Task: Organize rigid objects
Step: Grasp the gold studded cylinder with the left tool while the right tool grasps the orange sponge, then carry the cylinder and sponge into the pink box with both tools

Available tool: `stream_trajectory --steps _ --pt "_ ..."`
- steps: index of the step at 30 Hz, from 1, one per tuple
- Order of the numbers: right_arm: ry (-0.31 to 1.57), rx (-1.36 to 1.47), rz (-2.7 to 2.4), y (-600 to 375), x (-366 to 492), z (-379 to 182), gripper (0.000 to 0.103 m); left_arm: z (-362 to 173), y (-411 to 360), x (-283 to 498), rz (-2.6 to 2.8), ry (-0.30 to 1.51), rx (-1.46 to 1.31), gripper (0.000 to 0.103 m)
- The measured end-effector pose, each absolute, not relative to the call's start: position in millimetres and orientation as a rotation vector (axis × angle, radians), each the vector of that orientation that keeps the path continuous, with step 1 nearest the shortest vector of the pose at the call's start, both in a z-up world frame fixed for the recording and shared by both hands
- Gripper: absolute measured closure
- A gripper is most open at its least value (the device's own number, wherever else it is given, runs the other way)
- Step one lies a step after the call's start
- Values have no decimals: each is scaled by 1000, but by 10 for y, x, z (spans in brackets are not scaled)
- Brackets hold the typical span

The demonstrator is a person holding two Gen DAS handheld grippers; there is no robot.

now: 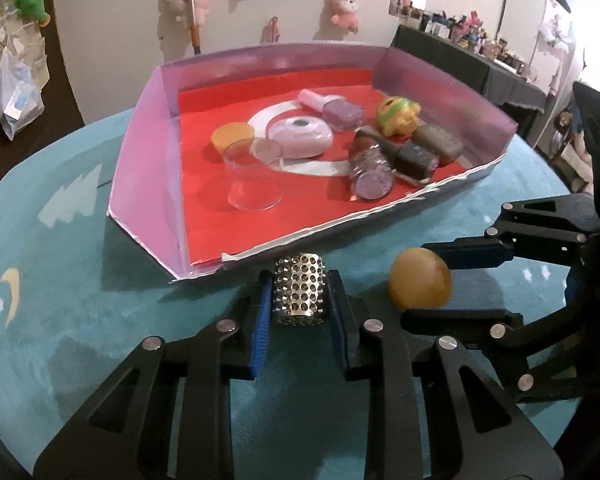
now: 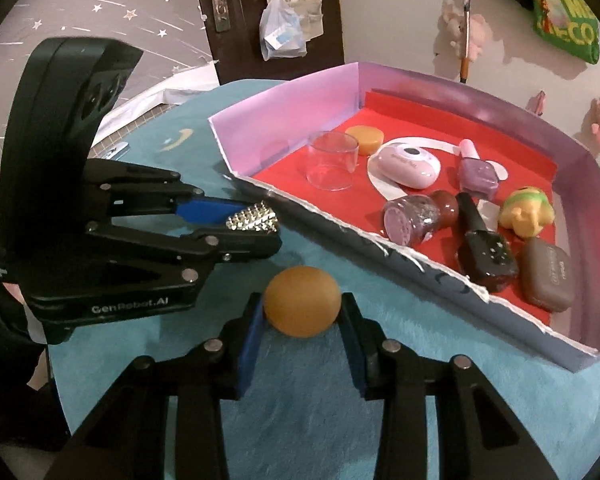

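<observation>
1. Pinching a studded silver cylinder [image 1: 299,289] between its blue pads, the left hand-held gripper [image 1: 298,304] holds it just in front of the near edge of the tray [image 1: 140,152], low over the teal table [image 1: 80,312].
2. Beside it, the right hand-held gripper [image 2: 302,322] is clamped on a tan egg-shaped ball [image 2: 302,301], a pad pressing each side; the ball is over the table, short of the tray.
3. Beyond both stands the shallow tray, with lilac walls and a red floor that bears a white ring mark.
4. Inside it, nearest the front: a clear cup [image 1: 252,174] at the left, and a glittery purple bottle [image 1: 370,168] lying on its side.
5. Next to that bottle lie a dark nail-polish bottle [image 1: 408,156] and a brown rounded case [image 1: 438,142].
6. Farther in: an orange lid [image 1: 233,136], a pale pink oval device [image 1: 300,136], an upright lilac polish bottle [image 1: 340,112] and a yellow-green toy [image 1: 398,114].
7. The left wrist view shows the far wall with pink plush toys [image 1: 344,8] and a cluttered shelf [image 1: 480,40] at the right.
8. Only the right wrist view shows the left hand-held gripper's body from the side, a dark door [image 2: 228,20] with a plastic bag [image 2: 280,28] hanging on it, and a starred grey cloth [image 2: 80,8].
</observation>
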State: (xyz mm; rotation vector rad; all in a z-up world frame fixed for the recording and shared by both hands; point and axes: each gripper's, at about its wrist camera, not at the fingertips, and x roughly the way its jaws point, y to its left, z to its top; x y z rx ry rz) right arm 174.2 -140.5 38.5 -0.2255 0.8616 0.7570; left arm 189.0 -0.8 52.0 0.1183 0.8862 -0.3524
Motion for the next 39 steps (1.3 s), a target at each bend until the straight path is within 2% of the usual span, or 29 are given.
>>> stream_trajectory --steps 13,28,33,39 --pt "782 -117 632 -1947 1253 747 63 744 -333 1473 -446 831 62 79" --pt "789 -69 570 -2230 1143 729 63 769 -445 1368 -461 828 56 79" --pt "761 -55 569 -2249 1271 875 63 969 -384 1564 -456 802 51 79" --pt "752 -49 518 -2218 1859 1226 63 1211 -398 2251 -438 846 78 79"
